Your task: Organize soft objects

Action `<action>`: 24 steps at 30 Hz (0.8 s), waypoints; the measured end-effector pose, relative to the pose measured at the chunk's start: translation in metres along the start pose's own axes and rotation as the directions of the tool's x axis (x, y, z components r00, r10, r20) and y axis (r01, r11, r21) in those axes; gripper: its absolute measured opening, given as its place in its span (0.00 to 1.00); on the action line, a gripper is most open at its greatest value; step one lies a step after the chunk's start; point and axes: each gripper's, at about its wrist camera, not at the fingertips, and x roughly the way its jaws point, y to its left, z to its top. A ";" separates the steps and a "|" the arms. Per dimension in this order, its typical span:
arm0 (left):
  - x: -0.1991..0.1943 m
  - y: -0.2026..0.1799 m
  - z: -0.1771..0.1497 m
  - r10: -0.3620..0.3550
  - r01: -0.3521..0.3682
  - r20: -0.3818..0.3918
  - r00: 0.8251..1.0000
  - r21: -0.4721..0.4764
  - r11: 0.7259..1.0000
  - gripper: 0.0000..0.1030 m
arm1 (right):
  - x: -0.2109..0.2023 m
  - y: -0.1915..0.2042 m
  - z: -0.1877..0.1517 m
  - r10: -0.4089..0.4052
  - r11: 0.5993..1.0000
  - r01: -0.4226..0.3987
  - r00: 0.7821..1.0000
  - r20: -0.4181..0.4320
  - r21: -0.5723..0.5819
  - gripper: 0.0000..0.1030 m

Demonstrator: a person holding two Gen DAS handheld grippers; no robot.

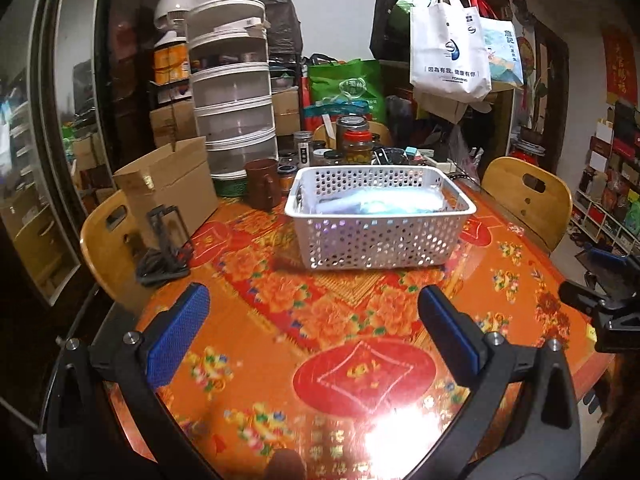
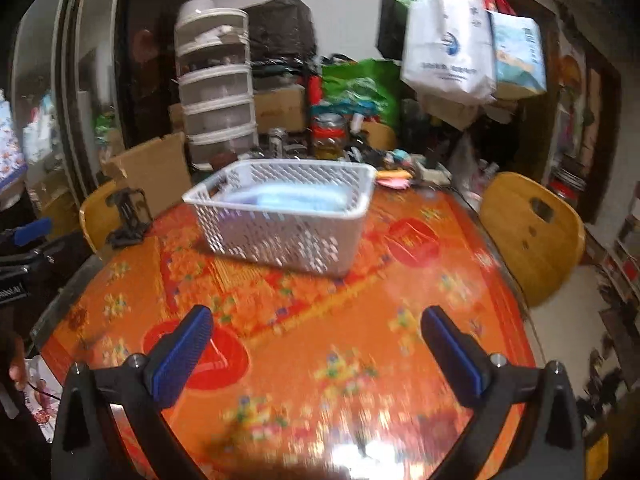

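Both the left gripper (image 1: 314, 300) and the right gripper (image 2: 316, 320) are held wide apart above the worktop (image 1: 360, 320), nothing between them. Pale blue soft items (image 1: 380, 204) are seen inside the white basket (image 1: 376, 240).

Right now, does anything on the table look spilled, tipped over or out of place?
Nothing stands out. The white perforated plastic basket sits upright on the orange floral tablecloth, pale blue soft items lie inside it, and no spill shows.

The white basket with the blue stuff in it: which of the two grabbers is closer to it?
Hard to call; neither is clearly nearer. The left gripper and the right gripper both hang open over the tablecloth, well short of the white basket, neither touching it.
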 end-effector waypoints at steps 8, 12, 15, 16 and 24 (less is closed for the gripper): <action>-0.005 -0.010 -0.012 -0.021 0.020 -0.053 0.998 -0.019 1.000 1.00 | -0.026 0.010 -0.004 -0.039 0.999 0.041 0.997 0.070 -0.017 1.00; -0.007 -0.013 -0.006 -0.035 0.034 -0.038 0.999 -0.029 0.999 1.00 | -0.021 0.009 0.001 -0.027 1.000 0.028 0.998 0.063 -0.007 1.00; -0.007 -0.012 -0.003 -0.031 0.029 -0.036 0.999 -0.045 0.999 1.00 | -0.016 0.010 0.003 -0.022 1.000 0.022 0.998 0.057 -0.003 1.00; -0.007 -0.011 -0.002 -0.036 0.034 -0.037 0.999 -0.048 0.998 1.00 | -0.015 0.011 0.003 -0.020 1.000 0.020 0.998 0.053 -0.002 1.00; 0.002 -0.007 -0.002 -0.043 0.039 -0.058 0.997 -0.061 0.997 1.00 | -0.011 0.006 0.004 -0.002 1.000 0.000 0.998 0.059 0.025 1.00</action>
